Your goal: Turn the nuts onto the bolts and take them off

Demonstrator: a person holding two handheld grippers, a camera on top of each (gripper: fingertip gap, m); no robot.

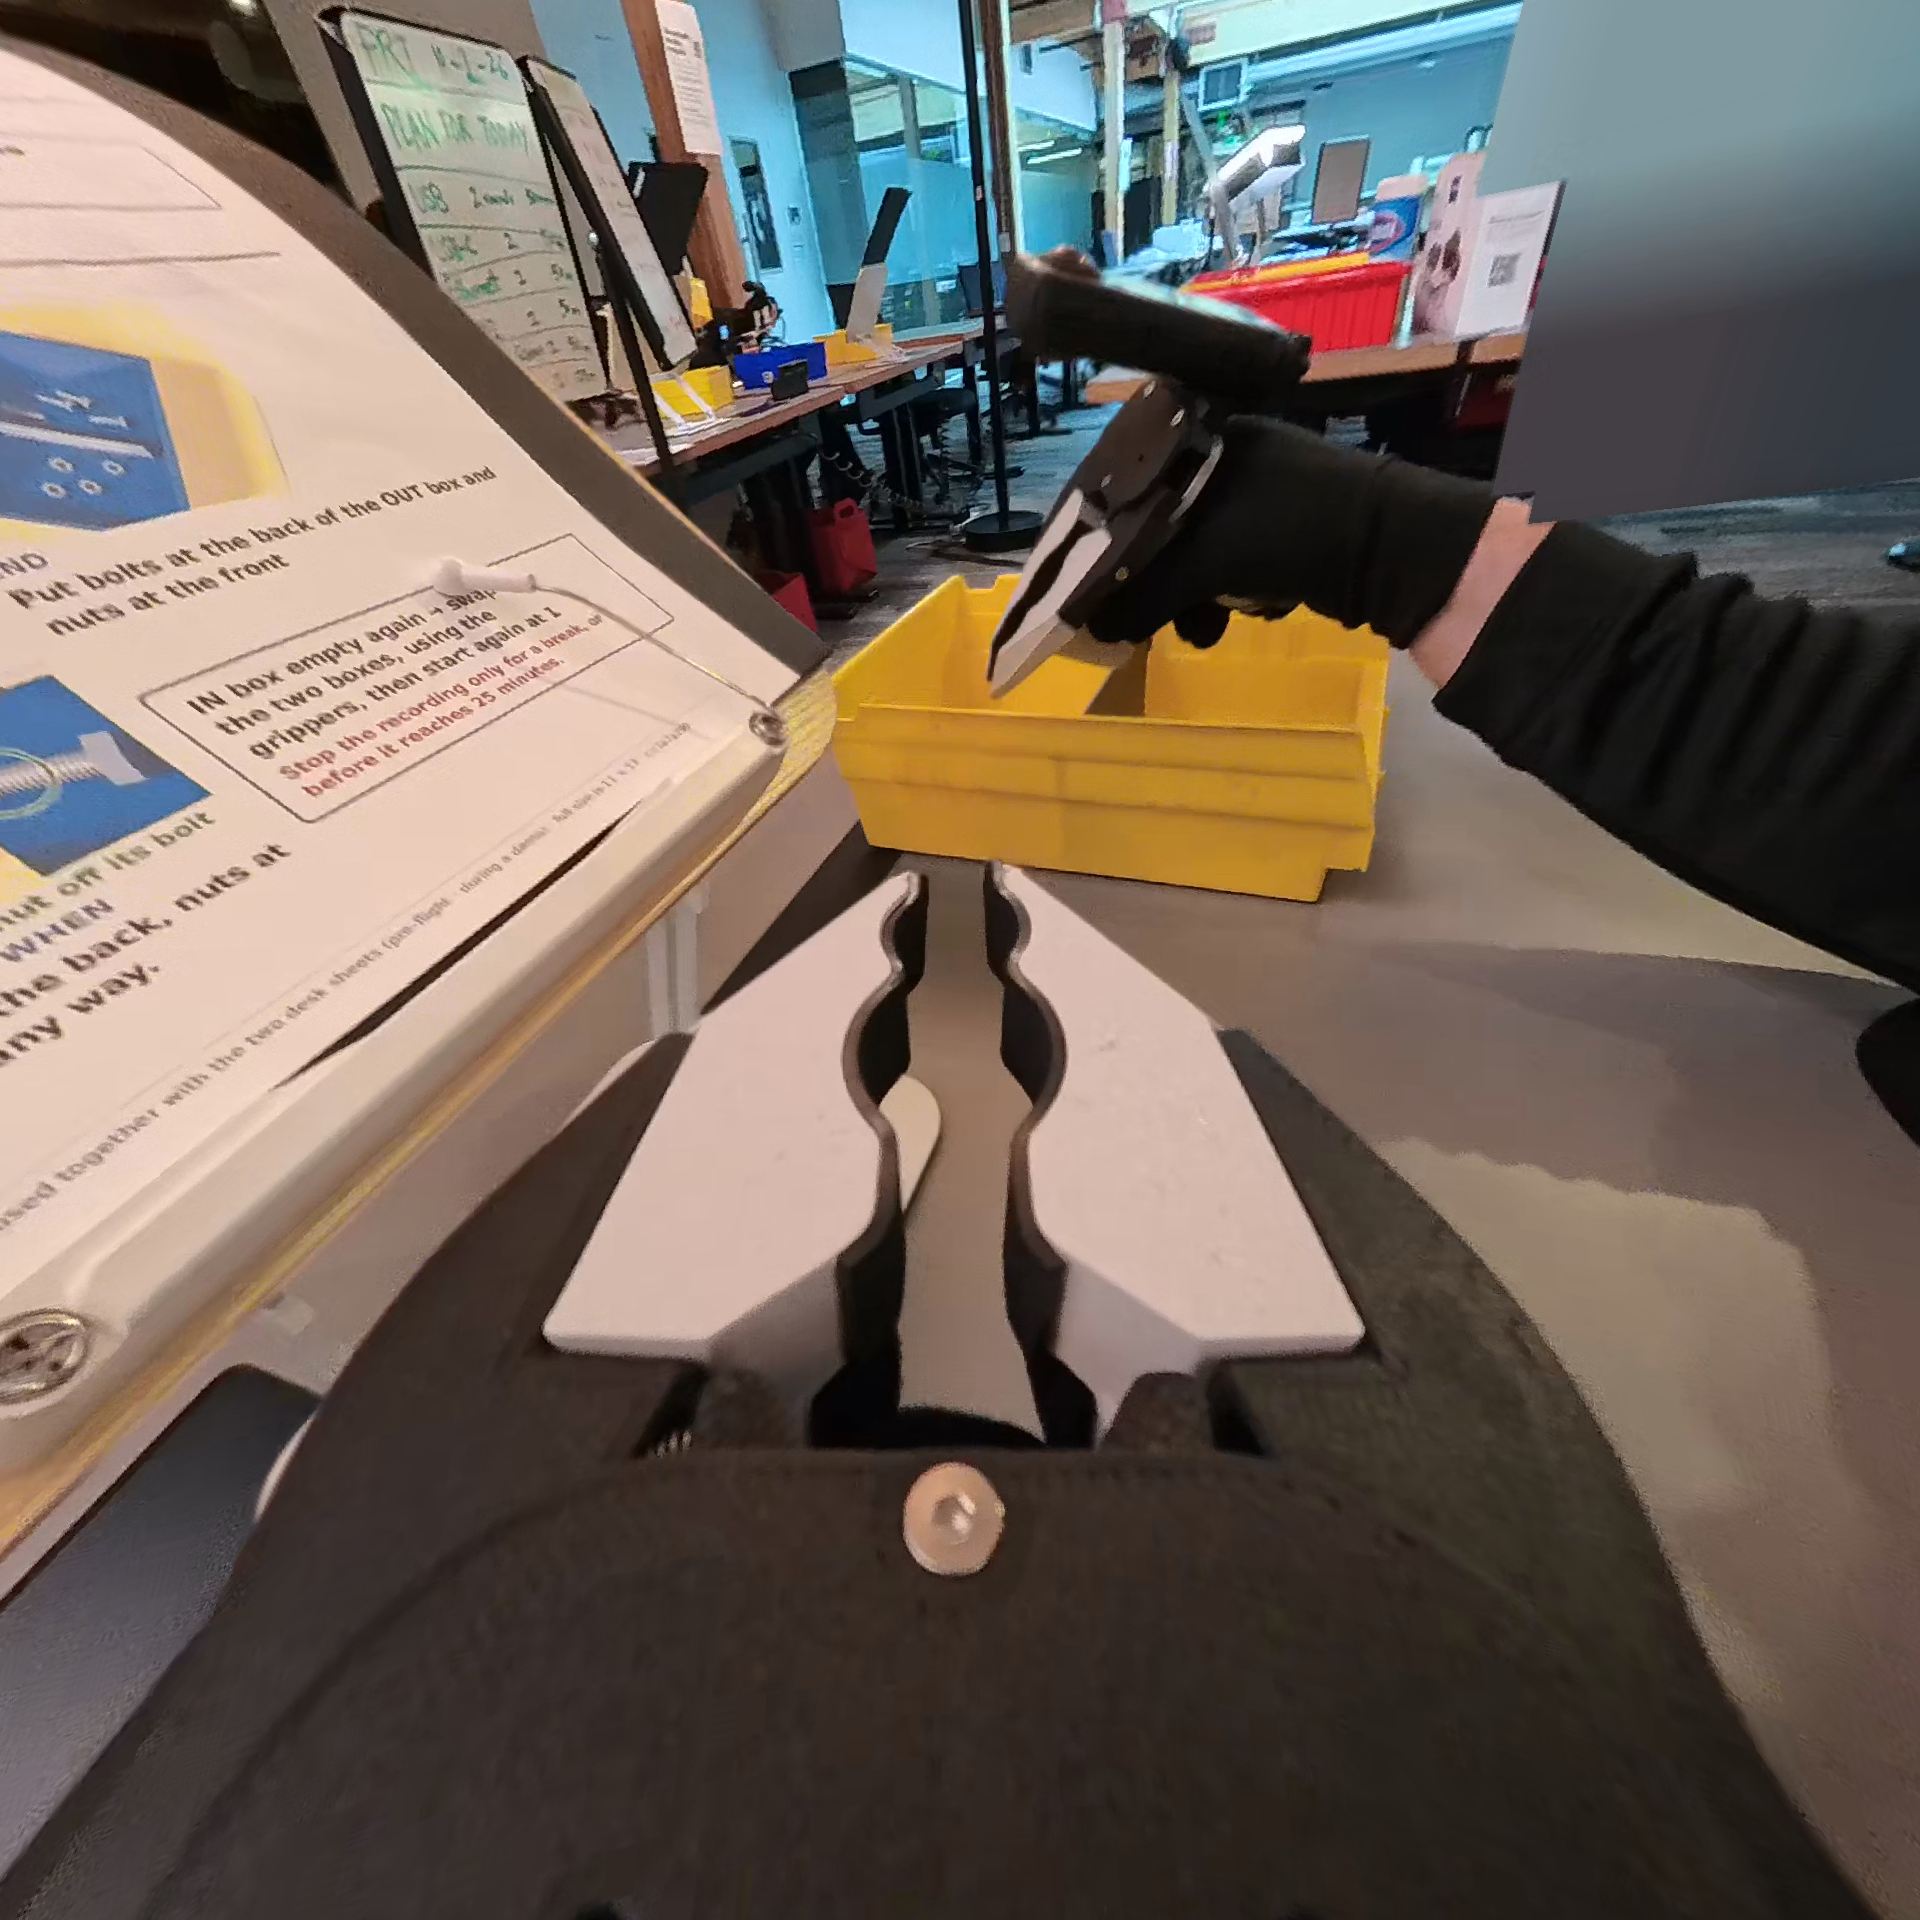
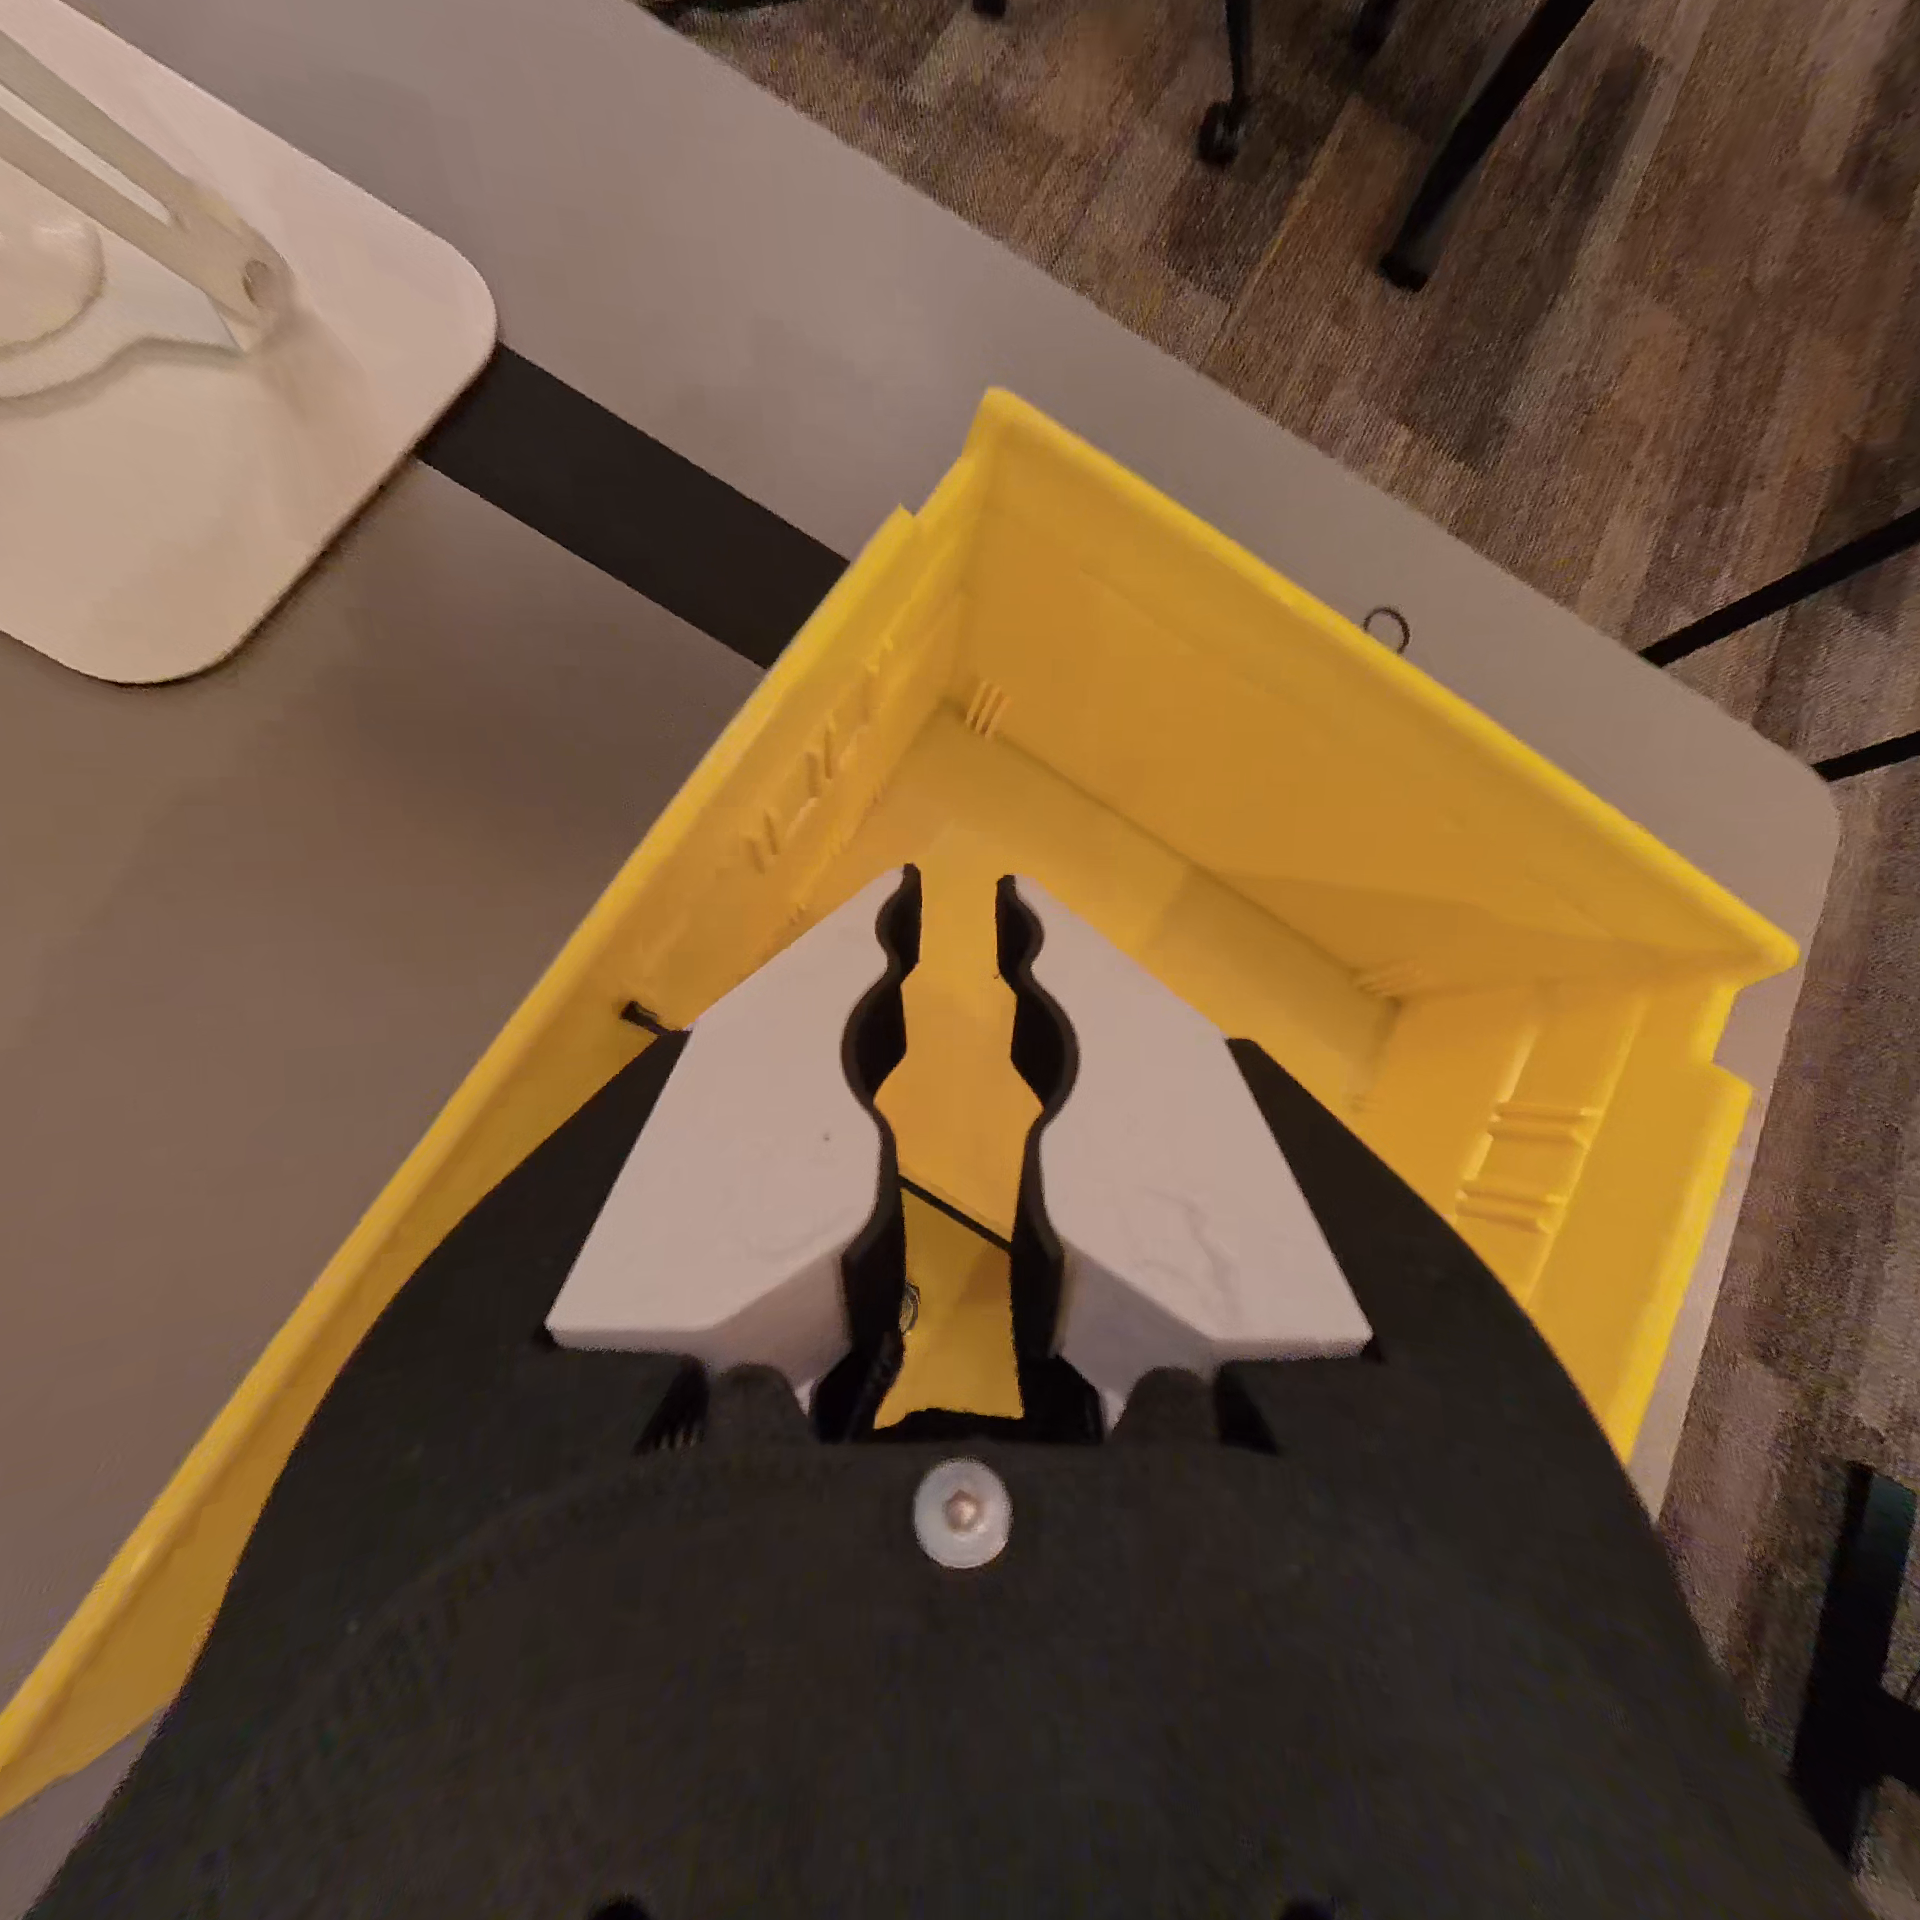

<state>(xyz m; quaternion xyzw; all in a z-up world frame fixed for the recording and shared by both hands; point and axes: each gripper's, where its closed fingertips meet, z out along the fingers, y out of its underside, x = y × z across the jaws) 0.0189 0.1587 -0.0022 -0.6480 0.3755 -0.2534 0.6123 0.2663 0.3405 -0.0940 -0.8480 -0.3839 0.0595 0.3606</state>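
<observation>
A yellow bin [image 1: 1101, 800] stands on the grey table [image 1: 1455, 1091] ahead of my left gripper [image 1: 956, 888]. The left gripper's jaws stand a narrow gap apart with nothing between them, low over the table. My right gripper [image 1: 1013, 665], held by a black-gloved hand [image 1: 1330, 540], points down into the bin. In the right wrist view the right gripper [image 2: 956, 883] is slightly open and empty above the bin's bare yellow floor [image 2: 1091, 831]. No nuts or bolts show in either view.
An instruction sheet on a tilted stand [image 1: 312, 727] fills the left, close to my left gripper. Its white base [image 2: 208, 416] sits on the table left of the bin. The table's far edge [image 2: 1766, 790] runs just behind the bin. A small ring [image 2: 1387, 627] lies there. The tips of one gripper are about 30 centimetres away from the tips of the other.
</observation>
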